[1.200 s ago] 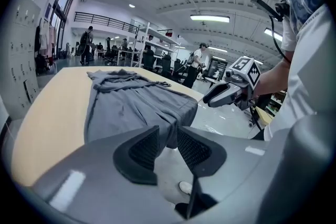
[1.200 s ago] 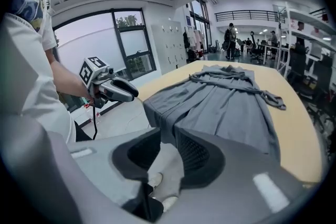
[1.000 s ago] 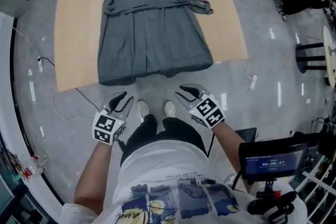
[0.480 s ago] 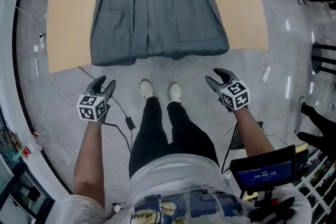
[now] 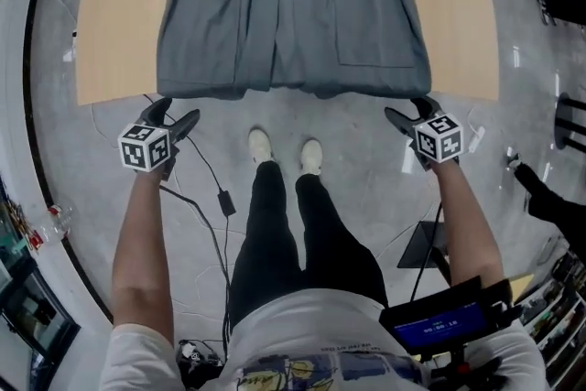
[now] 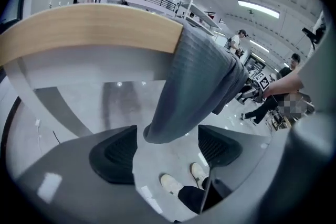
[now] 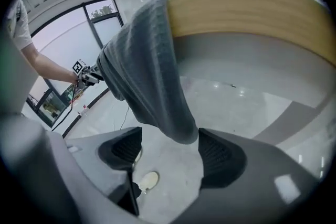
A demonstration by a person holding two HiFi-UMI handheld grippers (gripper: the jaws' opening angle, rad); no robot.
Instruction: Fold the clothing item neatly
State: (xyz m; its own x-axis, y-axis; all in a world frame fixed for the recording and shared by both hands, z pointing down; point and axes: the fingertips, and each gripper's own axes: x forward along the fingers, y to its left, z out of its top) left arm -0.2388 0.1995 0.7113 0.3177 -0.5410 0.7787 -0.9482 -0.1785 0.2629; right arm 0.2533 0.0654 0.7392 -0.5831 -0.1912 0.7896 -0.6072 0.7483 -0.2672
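Note:
A grey dress lies flat on the wooden table, its hem hanging over the near edge. My left gripper sits just below the hem's left corner, and my right gripper just below the right corner. Both have just been opening their jaws and stand wide. In the left gripper view the hanging corner dips between the left gripper's pads without touching either. In the right gripper view the other corner hangs the same way above the right gripper.
The person's shoes stand on the grey floor under the table edge. A black cable with an adapter runs past the left leg. A small screen is at bottom right. Other people stand far off.
Both grippers have moved apart and forward from beside the feet to the two hem corners, and their jaws have opened wide. The dress has not moved on the table.

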